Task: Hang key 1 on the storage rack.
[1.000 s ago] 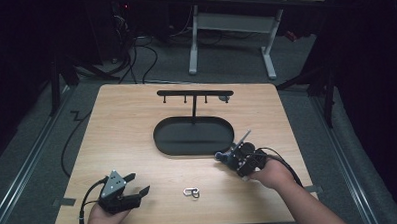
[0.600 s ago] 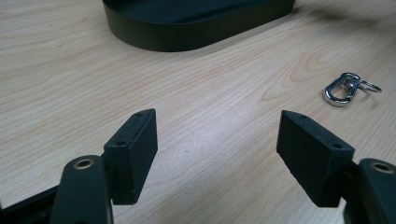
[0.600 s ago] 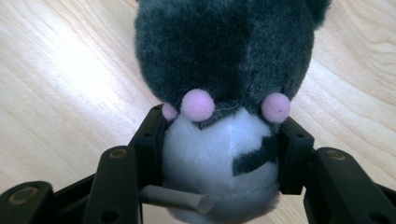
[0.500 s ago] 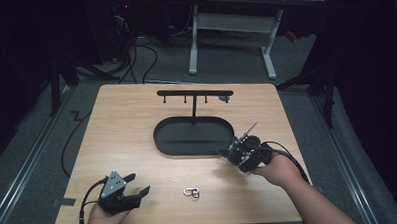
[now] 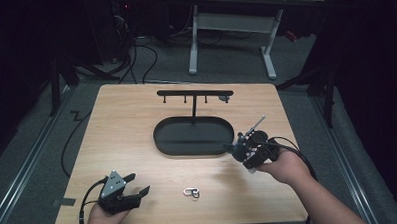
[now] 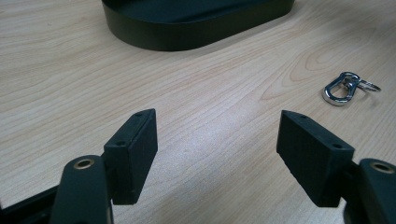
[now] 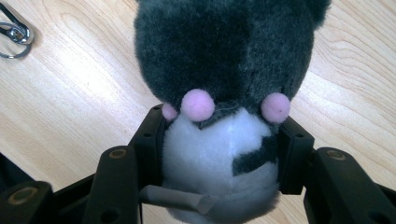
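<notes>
now the right gripper [image 5: 236, 149] has come up off the table [image 5: 126, 119] with the plush [image 7: 224, 93] pinched at its white belly, both pads pressing in; a second ago it sat lower, nearer the table's right front. the plush is in the air just off the right end of the tray [image 5: 195, 137], so the pickup looks done and what's left is the carry, likely up to the hook bar [image 5: 195, 94] or into the tray. the left gripper [image 5: 139, 193] rests at the front left, jaws wide and empty. the clip [image 5: 191, 193] lies on the wood between the hands, near the front edge. there's open room above the tray; the post and hooks stand behind it, and the right table edge is close to the forearm.
</notes>
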`<move>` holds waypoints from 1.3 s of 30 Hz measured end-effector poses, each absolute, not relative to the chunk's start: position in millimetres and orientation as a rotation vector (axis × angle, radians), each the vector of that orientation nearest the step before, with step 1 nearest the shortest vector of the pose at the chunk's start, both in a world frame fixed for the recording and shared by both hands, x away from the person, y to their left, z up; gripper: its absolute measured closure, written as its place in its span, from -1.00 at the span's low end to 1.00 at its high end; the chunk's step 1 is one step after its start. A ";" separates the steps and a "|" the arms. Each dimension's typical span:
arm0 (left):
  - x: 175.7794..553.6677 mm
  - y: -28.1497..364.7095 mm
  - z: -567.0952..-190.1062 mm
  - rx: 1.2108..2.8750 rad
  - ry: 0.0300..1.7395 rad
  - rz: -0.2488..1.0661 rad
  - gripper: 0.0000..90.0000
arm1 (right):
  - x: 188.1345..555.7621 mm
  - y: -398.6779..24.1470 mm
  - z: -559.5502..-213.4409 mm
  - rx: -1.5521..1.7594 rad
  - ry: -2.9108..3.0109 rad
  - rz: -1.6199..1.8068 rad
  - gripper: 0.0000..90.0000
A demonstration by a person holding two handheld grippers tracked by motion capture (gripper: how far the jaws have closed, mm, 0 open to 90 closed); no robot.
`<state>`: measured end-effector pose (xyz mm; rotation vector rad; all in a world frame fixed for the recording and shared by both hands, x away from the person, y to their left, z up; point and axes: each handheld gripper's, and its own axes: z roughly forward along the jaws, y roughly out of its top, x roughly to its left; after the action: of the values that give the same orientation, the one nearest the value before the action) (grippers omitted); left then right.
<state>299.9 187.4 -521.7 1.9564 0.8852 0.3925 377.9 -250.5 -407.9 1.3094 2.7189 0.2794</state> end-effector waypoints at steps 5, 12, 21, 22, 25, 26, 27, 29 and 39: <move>299.9 187.1 -522.4 1.961 0.885 0.390 -0.34 | 378.3 -254.2 -403.9 1.342 2.711 0.279 0.06; 299.8 186.3 -522.8 1.965 0.882 0.387 -0.34 | 379.7 -257.0 -398.9 1.383 2.704 0.290 0.06; 300.3 187.3 -522.7 1.962 0.884 0.389 -0.34 | 390.2 -260.9 -380.8 1.429 2.686 0.323 0.06; 300.3 187.5 -522.6 1.961 0.884 0.390 -0.34 | 391.9 -261.2 -378.8 1.425 2.687 0.332 0.06; 300.4 187.8 -522.7 1.961 0.885 0.389 -0.34 | 396.5 -259.9 -371.3 1.444 2.682 0.324 0.06; 300.5 187.8 -522.7 1.961 0.885 0.388 -0.34 | 396.5 -259.9 -371.3 1.444 2.682 0.324 0.06; 300.5 187.9 -522.7 1.963 0.885 0.388 -0.34 | 398.5 -259.5 -368.8 1.435 2.688 0.324 0.06; 300.6 187.9 -522.6 1.966 0.883 0.386 -0.34 | 402.0 -257.7 -363.5 1.435 2.689 0.325 0.06; 300.3 188.1 -522.8 1.959 0.887 0.390 -0.34 | 419.5 -251.1 -340.9 1.472 2.672 0.363 0.06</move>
<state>300.3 188.1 -522.8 1.9593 0.8869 0.3901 419.5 -251.1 -340.9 1.4721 2.6721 0.3627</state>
